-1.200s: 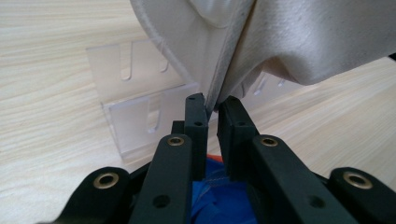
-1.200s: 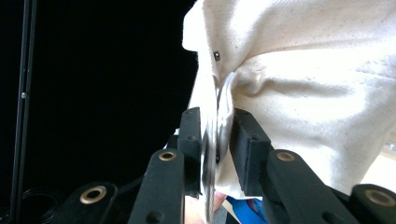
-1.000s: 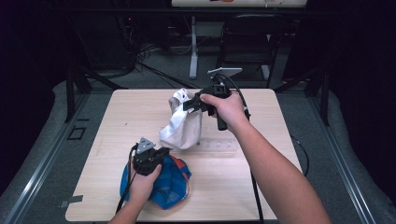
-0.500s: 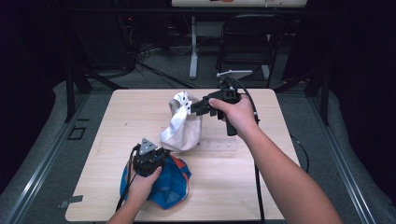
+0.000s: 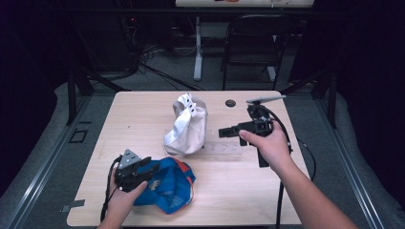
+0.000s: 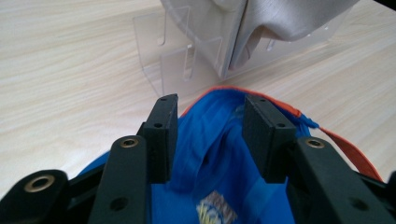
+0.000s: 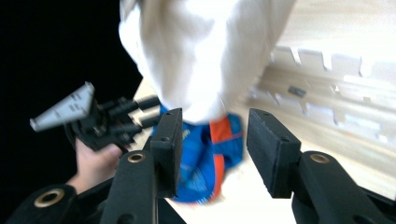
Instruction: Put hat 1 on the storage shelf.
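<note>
A white cap (image 5: 186, 125) hangs on a clear acrylic stand (image 5: 224, 150) at mid-table. A blue cap with orange trim (image 5: 169, 187) lies flat near the front edge. My left gripper (image 5: 154, 168) rests at the blue cap's left side. Its jaws have just been opening; they straddle a raised fold of blue fabric (image 6: 210, 154) without pressing it. My right gripper (image 5: 223, 132) is right of the white cap and points left at it, with a gap between them. Its jaws have also just been opening, with nothing between them (image 7: 214, 149). The white cap (image 7: 205, 56) hangs beyond.
A small black disc (image 5: 230, 102) lies on the table behind the right gripper. The stand's slotted row (image 7: 336, 70) runs rightward from the white cap. A chair (image 5: 258, 43) and cables stand beyond the far edge. Both grippers trail cables toward the front.
The right gripper let go of the white cap and drew back to the right and nearer. The left gripper opened off the blue cap and shifted slightly left. The white cap stays on the stand.
</note>
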A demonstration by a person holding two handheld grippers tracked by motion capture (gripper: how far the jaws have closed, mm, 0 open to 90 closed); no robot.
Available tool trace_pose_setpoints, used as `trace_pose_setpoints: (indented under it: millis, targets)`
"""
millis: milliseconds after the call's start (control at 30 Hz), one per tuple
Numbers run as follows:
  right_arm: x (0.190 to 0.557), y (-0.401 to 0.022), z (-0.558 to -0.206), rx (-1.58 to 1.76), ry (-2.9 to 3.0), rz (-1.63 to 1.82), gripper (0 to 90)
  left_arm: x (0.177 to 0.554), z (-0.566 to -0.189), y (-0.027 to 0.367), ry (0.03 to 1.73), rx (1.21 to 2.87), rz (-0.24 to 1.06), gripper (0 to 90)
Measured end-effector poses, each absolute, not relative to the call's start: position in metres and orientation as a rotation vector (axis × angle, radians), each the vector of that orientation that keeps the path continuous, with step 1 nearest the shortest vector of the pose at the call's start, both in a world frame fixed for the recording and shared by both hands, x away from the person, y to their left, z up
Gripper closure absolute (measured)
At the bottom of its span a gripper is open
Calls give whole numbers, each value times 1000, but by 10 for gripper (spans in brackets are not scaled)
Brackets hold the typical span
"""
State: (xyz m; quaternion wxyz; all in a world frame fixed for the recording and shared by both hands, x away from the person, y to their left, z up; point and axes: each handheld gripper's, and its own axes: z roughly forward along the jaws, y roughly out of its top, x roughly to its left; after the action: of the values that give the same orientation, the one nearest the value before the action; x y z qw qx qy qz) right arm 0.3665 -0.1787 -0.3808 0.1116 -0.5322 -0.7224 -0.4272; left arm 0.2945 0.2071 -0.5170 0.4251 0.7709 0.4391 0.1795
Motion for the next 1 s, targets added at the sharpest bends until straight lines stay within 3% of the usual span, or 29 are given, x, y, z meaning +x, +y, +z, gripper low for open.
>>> trace_pose_setpoints:
  millis: [267, 433, 1000]
  targets:
    - [328, -201, -430, -1562, -2211, -1298, 517, 284, -524, 226, 1114, 1964, 460, 512]
    - [312, -210, -462, -1598, -2205, -1272, 544, 281, -527, 236, 1137, 1960, 486, 490]
    - [295, -200, -511, -1657, -2155, -1364, 538, 278, -540, 257, 1190, 1996, 492, 513]
